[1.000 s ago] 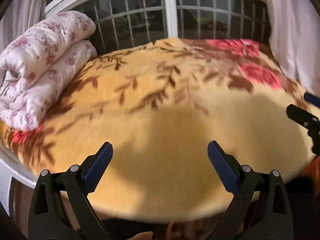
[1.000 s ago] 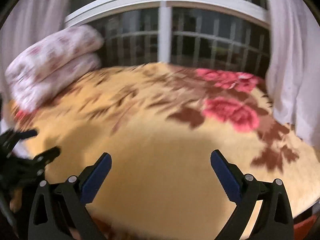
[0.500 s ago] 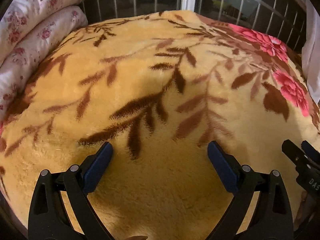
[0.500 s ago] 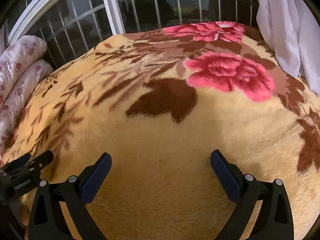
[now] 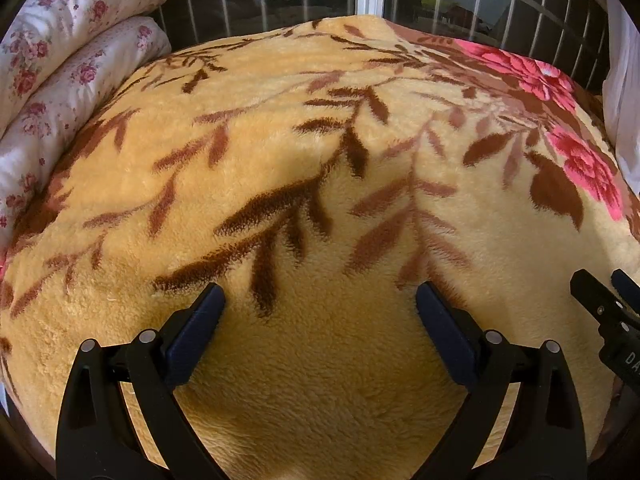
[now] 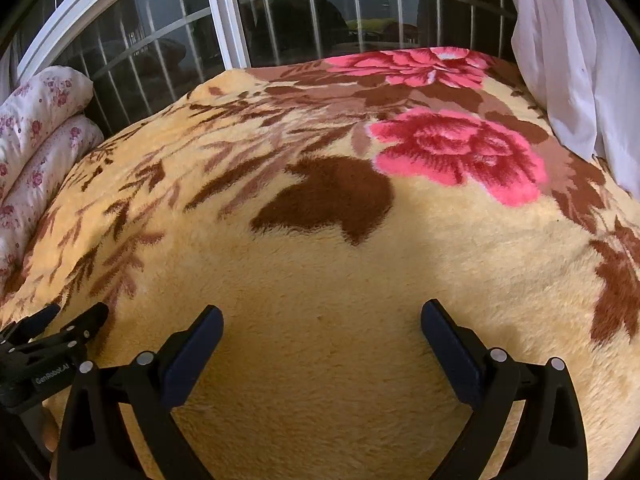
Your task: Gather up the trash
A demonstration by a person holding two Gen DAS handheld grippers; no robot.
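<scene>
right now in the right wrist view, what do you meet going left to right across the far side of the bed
folded floral quilt → white window post → pink rose on the blanket → white curtain

Both tools look alike. The left tongs [image 5: 320, 300] have black, triangular plastic arms with cut-out windows, silver round rivets at the joints, and dark navy ribbed pads [image 5: 196, 332] on the inner faces. The right tongs [image 6: 322, 322] match; white lettering "GenRobot.AI" marks the left tool's body.
</scene>
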